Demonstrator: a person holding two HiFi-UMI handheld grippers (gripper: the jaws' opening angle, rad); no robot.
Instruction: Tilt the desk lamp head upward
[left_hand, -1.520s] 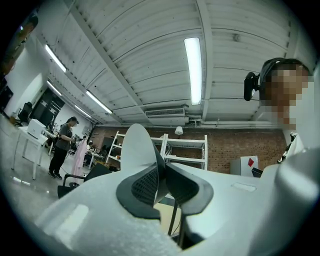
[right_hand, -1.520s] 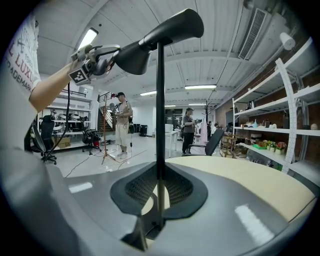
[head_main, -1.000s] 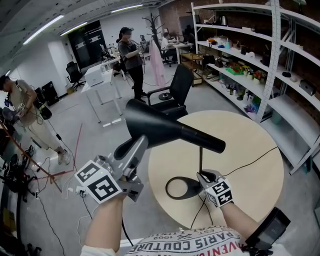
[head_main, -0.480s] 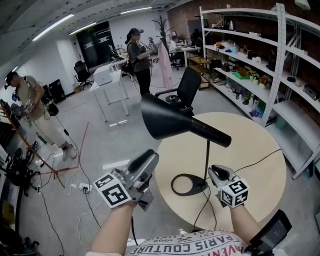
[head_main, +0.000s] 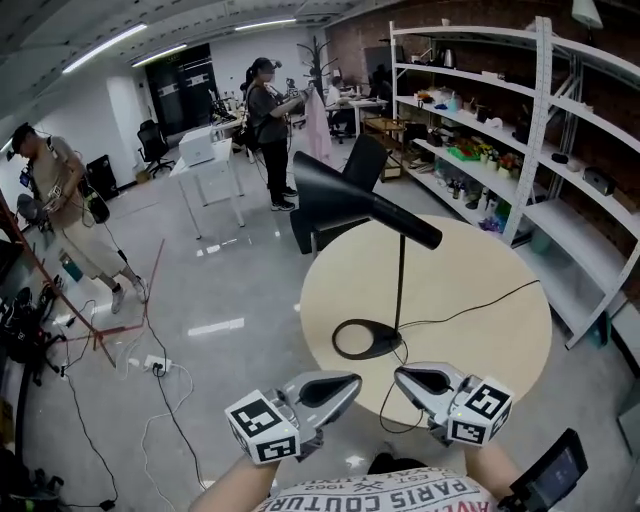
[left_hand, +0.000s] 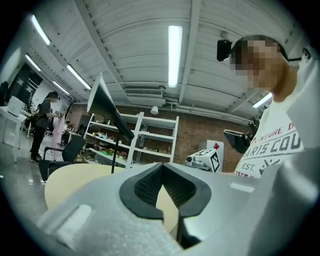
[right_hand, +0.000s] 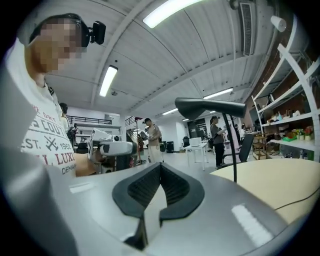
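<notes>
The black desk lamp stands on the round beige table (head_main: 480, 290), with a ring base (head_main: 365, 340) and a thin stem (head_main: 400, 285). Its cone head (head_main: 340, 195) slopes with the wide mouth raised toward the left; it also shows in the gripper views (left_hand: 107, 107) (right_hand: 210, 106). My left gripper (head_main: 350, 383) (left_hand: 162, 167) hangs low by the table's near edge, well clear of the lamp. Its jaws have just been closing and are shut with nothing between them. My right gripper (head_main: 403, 377) (right_hand: 160, 167) faces it, shut and empty.
The lamp's cable (head_main: 470, 310) runs across the table to the right. A black office chair (head_main: 355, 165) stands behind the table and loaded metal shelves (head_main: 500, 130) line the right wall. Two people (head_main: 265, 120) (head_main: 60, 210), a white desk (head_main: 205, 160) and floor cables (head_main: 150, 365) are at the left.
My left gripper has come away from under the lamp head and dropped low. My right gripper has left the lamp base and drawn back toward me. Both now face each other.
</notes>
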